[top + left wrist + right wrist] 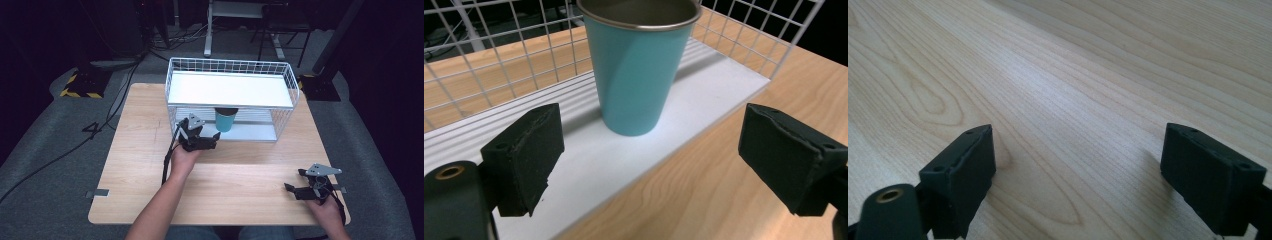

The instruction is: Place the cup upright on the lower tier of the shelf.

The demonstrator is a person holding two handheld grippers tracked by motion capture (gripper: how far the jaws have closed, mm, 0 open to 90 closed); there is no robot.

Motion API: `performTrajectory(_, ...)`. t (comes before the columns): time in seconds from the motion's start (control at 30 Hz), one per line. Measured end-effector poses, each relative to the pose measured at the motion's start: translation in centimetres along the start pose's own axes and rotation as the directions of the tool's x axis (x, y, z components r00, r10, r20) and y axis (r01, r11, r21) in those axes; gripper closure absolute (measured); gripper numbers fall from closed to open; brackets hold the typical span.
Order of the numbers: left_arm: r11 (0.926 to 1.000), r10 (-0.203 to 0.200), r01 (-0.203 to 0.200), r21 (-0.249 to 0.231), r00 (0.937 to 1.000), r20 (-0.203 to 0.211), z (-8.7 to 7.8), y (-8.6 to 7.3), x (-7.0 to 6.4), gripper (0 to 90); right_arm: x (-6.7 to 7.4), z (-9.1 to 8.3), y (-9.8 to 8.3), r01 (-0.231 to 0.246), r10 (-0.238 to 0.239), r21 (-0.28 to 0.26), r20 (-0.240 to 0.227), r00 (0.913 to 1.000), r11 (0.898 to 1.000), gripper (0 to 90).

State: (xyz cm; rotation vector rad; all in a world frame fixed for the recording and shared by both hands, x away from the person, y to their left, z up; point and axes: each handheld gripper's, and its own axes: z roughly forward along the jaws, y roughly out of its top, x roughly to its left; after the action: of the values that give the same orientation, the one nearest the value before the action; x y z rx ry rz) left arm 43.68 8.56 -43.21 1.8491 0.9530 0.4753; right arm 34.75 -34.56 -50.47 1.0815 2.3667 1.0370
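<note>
Teal and shiny at the rim, a cup (639, 65) stands on the bottom shelf (704, 85) of a white wire rack (231, 95). The cup is upright. Its long way runs straight up and down, with the open mouth at the top and the narrow bottom on the shelf. In the high view the cup (226, 120) sits near the front edge of that shelf, under the rack's flat white top shelf (230, 90).

The rack stands at the far side of a light wooden table (150, 150).

The left gripper (209, 141) is held in the person's left hand (184, 159) just in front of the rack. It points at the cup. In the left gripper view its two black jaws are spread wide apart, one on each side, with the cup between and a bit beyond them. The jaws hold nothing and do not touch the cup. The left pad (526, 155) is over the white shelf and the right pad (786, 150) is over the wood.

The right gripper (295, 191) is in the person's right hand (327, 210), near the front right corner of the table, well apart from the rack. Its jaws are spread wide too and hold nothing. In the right gripper view there is bare wood grain (1073, 100) between them.

A black cable (167, 160) hangs from the left gripper along the arm.
</note>
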Motion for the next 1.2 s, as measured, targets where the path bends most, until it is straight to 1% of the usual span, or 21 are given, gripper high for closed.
performTrajectory(0.1, 1.0, 0.001, -0.001, -0.003, 1.0, 0.002, -1.4, -0.1, -0.1, 12.2, 0.0, 0.0, 0.0, 0.0, 0.0, 0.0, 0.0, 1.0, 1.0, 14.7)
performTrajectory(0.2, 1.0, 0.003, -0.003, -0.003, 0.9999, 0.016, -2.6, -0.3, 0.0, 12.7, 0.0, 0.0, 0.0, 0.0, 0.0, 0.0, 0.0, 1.0, 1.0, 14.7)
performTrajectory(0.23, 1.0, 0.003, -0.003, -0.003, 0.9999, 0.016, -2.6, -0.3, 0.0, 12.7, 0.0, 0.0, 0.0, 0.0, 0.0, 0.0, 0.0, 1.0, 1.0, 14.7)
performTrajectory(0.37, 0.9999, 0.006, -0.006, -0.012, 0.9997, 0.023, -4.3, -0.6, 0.0, 12.7, 0.0, 0.0, 0.0, 0.0, 0.0, 0.0, 0.0, 1.0, 1.0, 14.7)
performTrajectory(0.43, 0.9998, 0.017, -0.017, -0.012, 0.9996, 0.024, -5.1, -0.7, 0.1, 12.7, 0.0, 0.0, 0.0, 0.0, 0.0, 0.0, 0.0, 1.0, 1.0, 14.7)
performTrajectory(0.5, 0.9998, 0.005, -0.005, -0.021, 0.9996, 0.027, -5.9, -0.9, 0.1, 12.7, 0.0, 0.0, 0.0, 0.0, 0.0, 0.0, 0.0, 1.0, 1.0, 14.7)
performTrajectory(0.53, 0.9998, 0.005, -0.004, -0.019, 0.9995, 0.032, -6.3, -1.0, 0.1, 12.7, 0.0, 0.0, 0.0, 0.0, 0.0, 0.0, 0.0, 1.0, 1.0, 14.7)
performTrajectory(0.57, 0.9998, 0.005, -0.004, -0.02, 0.9987, 0.051, -7.1, -1.2, 0.2, 12.7, 0.0, 0.0, 0.0, 0.0, 0.0, 0.0, 0.0, 1.0, 1.0, 14.7)
performTrajectory(0.6, 0.9998, 0.005, -0.004, -0.02, 0.9987, 0.051, -7.1, -1.2, 0.2, 12.7, 0.0, 0.0, 0.0, 0.0, 0.0, 0.0, 0.0, 1.0, 1.0, 14.7)
performTrajectory(0.63, 0.9998, 0.007, -0.006, -0.02, 0.9974, 0.072, -7.9, -1.5, 0.3, 12.7, 0.0, 0.0, 0.0, 0.0, 0.0, 0.0, 0.0, 1.0, 1.0, 14.7)
performTrajectory(0.67, 0.9998, 0.007, -0.006, -0.02, 0.9974, 0.072, -7.9, -1.5, 0.3, 12.7, 0.0, 0.0, 0.0, 0.0, 0.0, 0.0, 0.0, 1.0, 1.0, 14.7)
performTrajectory(0.7, 0.9998, 0.015, -0.014, -0.017, 0.9973, 0.072, -8.8, -1.7, 0.5, 12.7, 0.0, 0.0, 0.0, 0.0, 0.0, 0.0, 0.0, 1.0, 1.0, 14.7)
performTrajectory(0.77, 0.9997, 0.013, -0.011, -0.024, 0.9973, 0.073, -9.5, -1.9, 0.6, 12.7, 0.0, 0.0, 0.0, 0.0, 0.0, 0.0, 0.0, 1.0, 1.0, 14.7)
performTrajectory(0.8, 0.9997, 0.013, -0.011, -0.024, 0.9973, 0.073, -9.5, -1.9, 0.6, 12.7, 0.0, 0.0, 0.0, 0.0, 0.0, 0.0, 0.0, 1.0, 1.0, 14.7)
performTrajectory(0.83, 0.9998, 0.008, -0.007, -0.02, 0.9973, 0.073, -10.2, -2.2, 0.8, 12.7, 0.0, 0.0, 0.0, 0.0, 0.0, 0.0, 0.0, 1.0, 1.0, 14.6)
performTrajectory(0.9, 0.9999, 0.011, -0.01, -0.014, 0.9971, 0.075, -10.9, -2.4, 0.9, 12.7, 0.0, 0.0, 0.0, -0.001, 0.001, 0.0, 0.0, 1.0, 1.0, 14.7)
performTrajectory(0.93, 0.9999, 0.011, -0.01, -0.014, 0.9971, 0.075, -10.9, -2.4, 0.9, 12.7, 0.0, 0.0, 0.0, -0.001, 0.001, 0.0, 0.0, 1.0, 1.0, 14.7)
performTrajectory(0.97, 0.9999, 0.014, -0.014, -0.01, 0.9976, 0.068, -11.2, -2.5, 0.9, 12.7, 0.0, 0.0, 0.0, 0.0, 0.0, 0.0, 0.0, 1.0, 1.0, 14.7)
performTrajectory(1.03, 0.9999, 0.017, -0.017, 0.003, 0.9974, 0.071, -12.0, -3.1, 1.0, 12.7, 0.0, 0.0, 0.0, 0.0, 0.0, 0.0, 0.0, 1.0, 1.0, 14.7)
performTrajectory(1.17, 0.9999, 0.008, -0.009, 0.012, 0.9974, 0.071, -12.6, -3.9, 1.1, 12.7, 0.0, 0.0, 0.0, -0.001, 0.001, 0.0, 0.0, 1.0, 1.0, 14.6)
performTrajectory(1.2, 0.9996, 0.018, -0.019, 0.022, 0.9978, 0.064, -13.0, -4.4, 1.3, 12.7, 0.0, 0.0, 0.0, -0.002, 0.002, 0.002, 0.002, 1.0, 1.0, 14.7)
